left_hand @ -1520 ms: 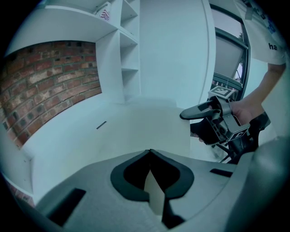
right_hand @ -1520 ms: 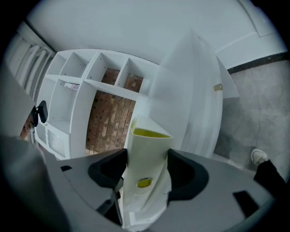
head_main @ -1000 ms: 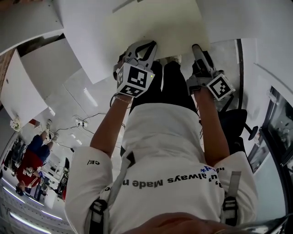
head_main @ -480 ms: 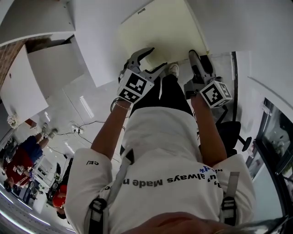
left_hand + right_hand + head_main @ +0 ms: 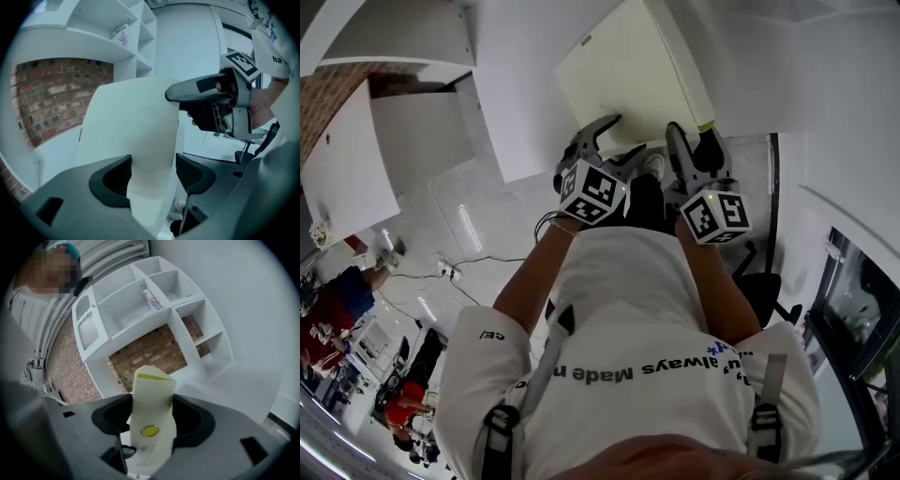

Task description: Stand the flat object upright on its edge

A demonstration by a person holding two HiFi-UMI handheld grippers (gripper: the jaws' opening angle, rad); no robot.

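Cream-coloured and stiff, the flat object is clamped between the jaws of the right gripper. Both pads are pressed against its broad faces, a round yellow mark sits level with the pads, and a yellow-edged end projects well beyond the fingertips. The hold is judged to be chosen for the task: the broad faces are pinched so that a thin edge can be turned downward and set on a surface.

The jaws of the left gripper have just been opening and are spread wide. The flat object passes between them, close beside one pad, while a clear gap is left at the other pad, so nothing is gripped there. This release is judged to hand the whole weight to the right gripper, perhaps so that the left one can be drawn off or reset as a steadying guide.

Ahead of the left jaws and to their right, the right gripper is seen on the near edge of the flat object. Whether its far edge rests on anything cannot be made out. A white shelf unit and a brick wall lie far beyond the right jaws.
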